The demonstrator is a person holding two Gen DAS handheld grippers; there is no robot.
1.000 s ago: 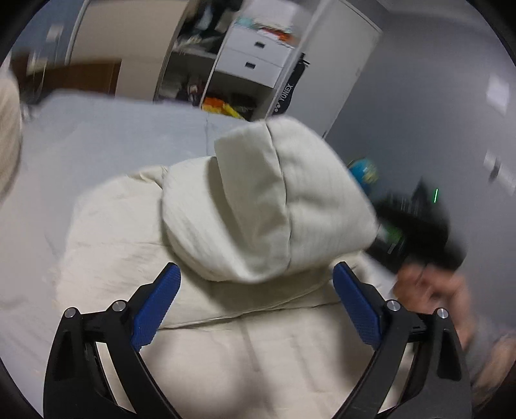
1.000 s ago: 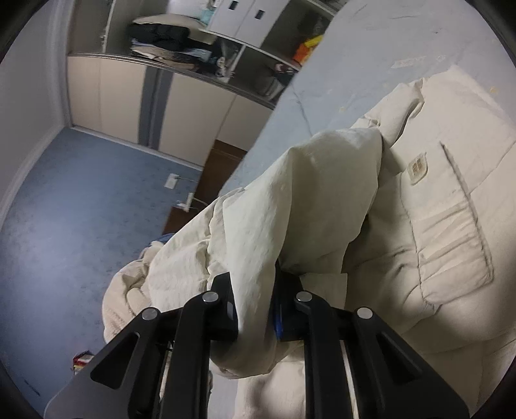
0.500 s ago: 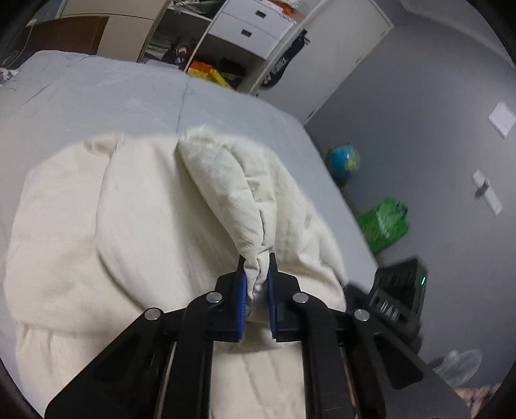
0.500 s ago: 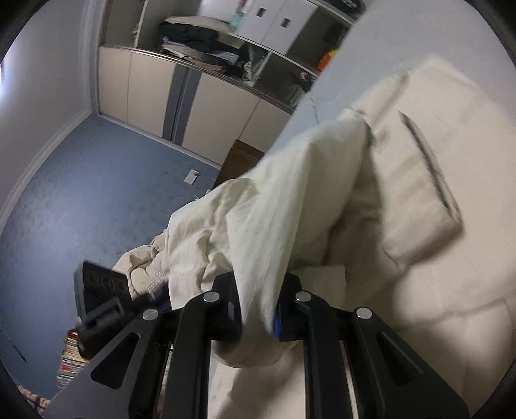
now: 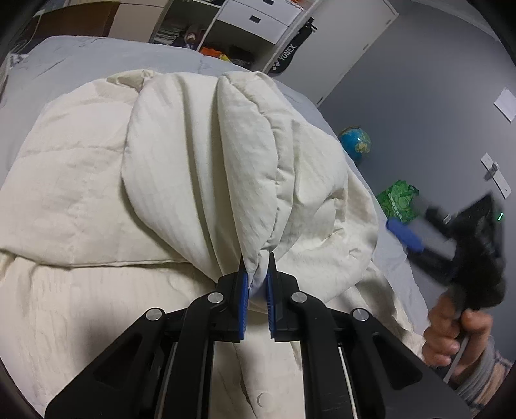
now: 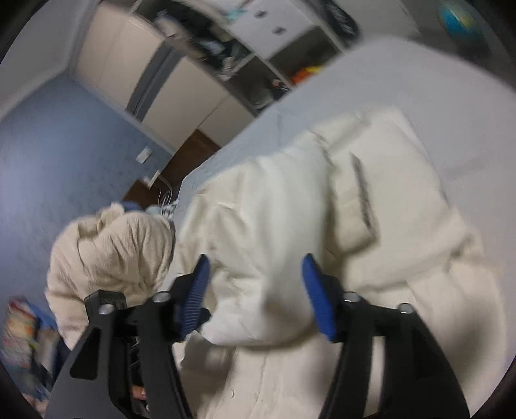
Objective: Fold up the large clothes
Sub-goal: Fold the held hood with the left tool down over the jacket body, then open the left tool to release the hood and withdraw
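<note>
A cream padded jacket lies on a grey bed. My left gripper is shut on a bunched fold of the jacket's hood and holds it up over the jacket body. My right gripper is open, its blue pads apart above the jacket, holding nothing. The right gripper also shows at the right edge of the left wrist view, blurred, in a hand.
A second cream garment is heaped at the bed's left edge. White drawers and open shelves stand behind the bed. A globe and a green bag are on the floor by the grey wall.
My left gripper closed on the hood and lifted it. My right gripper let go of the jacket fold it held and opened; the fold now lies on the jacket.
</note>
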